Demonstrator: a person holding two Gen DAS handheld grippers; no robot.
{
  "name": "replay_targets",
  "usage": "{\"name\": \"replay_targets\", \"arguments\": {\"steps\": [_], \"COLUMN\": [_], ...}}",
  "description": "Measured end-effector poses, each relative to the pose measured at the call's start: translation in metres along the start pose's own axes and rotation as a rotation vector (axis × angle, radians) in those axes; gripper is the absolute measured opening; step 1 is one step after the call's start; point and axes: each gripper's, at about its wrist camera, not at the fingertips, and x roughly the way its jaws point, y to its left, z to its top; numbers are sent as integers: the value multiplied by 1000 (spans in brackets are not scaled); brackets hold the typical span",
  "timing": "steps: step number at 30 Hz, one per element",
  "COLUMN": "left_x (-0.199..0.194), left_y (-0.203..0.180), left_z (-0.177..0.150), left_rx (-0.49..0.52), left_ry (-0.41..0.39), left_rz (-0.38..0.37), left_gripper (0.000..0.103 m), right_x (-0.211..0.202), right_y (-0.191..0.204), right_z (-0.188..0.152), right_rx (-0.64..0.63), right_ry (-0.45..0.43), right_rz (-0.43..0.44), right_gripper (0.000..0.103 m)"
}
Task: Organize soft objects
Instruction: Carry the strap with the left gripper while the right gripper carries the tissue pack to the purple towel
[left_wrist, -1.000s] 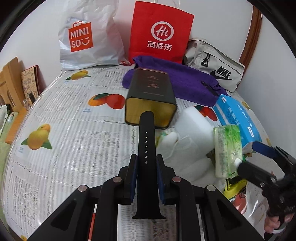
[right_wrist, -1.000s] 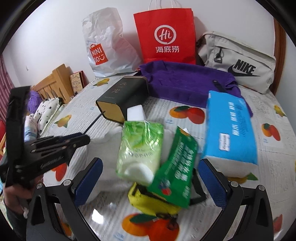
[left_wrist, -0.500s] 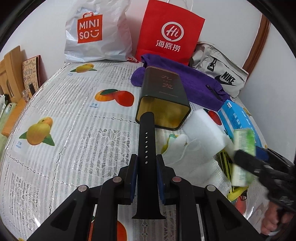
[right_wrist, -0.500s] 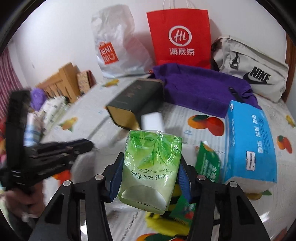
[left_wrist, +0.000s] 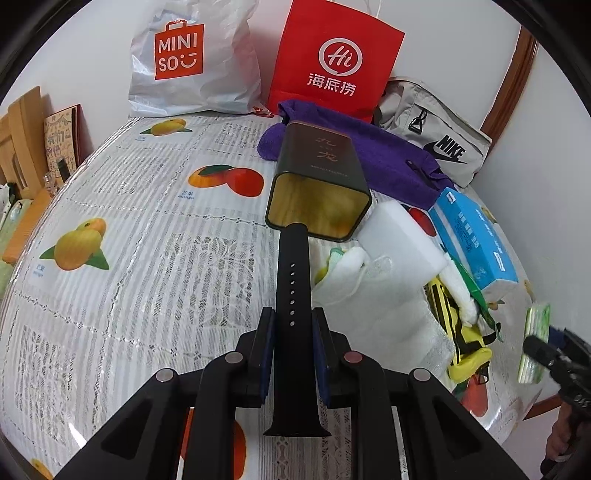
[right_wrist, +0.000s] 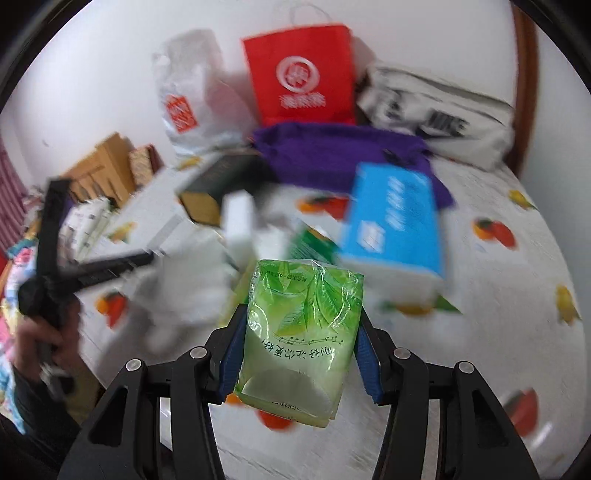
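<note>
Fruit-print tablecloth (left_wrist: 122, 221), open tin (left_wrist: 317, 184), purple towel (left_wrist: 391, 166), blue tissue box (left_wrist: 476, 236)

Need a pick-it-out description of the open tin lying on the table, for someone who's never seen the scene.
Start at the red paper bag against the back wall; in front of it lies a purple towel. The dark green tin lies on its side against the towel's near edge, the only hard box there, its open gold-lined mouth facing the camera.

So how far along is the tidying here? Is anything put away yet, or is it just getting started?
It looks early: nothing seems sorted yet. In hand: the right tongs grip a green tissue pack, lifted off the table; the left tongs pinch a black watch strap pointed at the open tin. Left to do: the white sponge block, white cloth, blue tissue box and yellow pouch lie in a jumble.
</note>
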Motion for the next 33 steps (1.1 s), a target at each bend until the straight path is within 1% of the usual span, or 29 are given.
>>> {"name": "replay_targets", "arguments": {"steps": [3, 5, 11, 16, 17, 22, 28, 33], "left_x": [-1, -4, -8, -17, -18, -27, -38, -34], "left_y": [-2, -4, -9, -13, -14, -20, -31, -38], "left_z": [-3, -5, -5, 3, 5, 22, 53, 74], "left_rx": [2, 6, 3, -5, -5, -2, 26, 35], "left_ry": [7, 10, 22, 22, 21, 5, -32, -43], "left_rz": [13, 22, 36, 29, 29, 31, 21, 8], "left_gripper": [19, 19, 19, 19, 19, 19, 19, 19], "right_x": [6, 9, 22, 38, 38, 20, -1, -5], "right_y": [-20, -29, -37, -39, -39, -34, -29, -29], "right_z": [-15, -20, -24, -19, -18, -1, 27, 46], "right_rx": [36, 54, 76, 90, 87, 66, 30, 14], "right_ry": [46, 55, 63, 118, 118, 69, 11, -10], "right_rz": [-51, -65, -41, -21, -18, 13, 52, 63], "right_gripper": [53, 53, 53, 53, 53, 53, 53, 53]}}
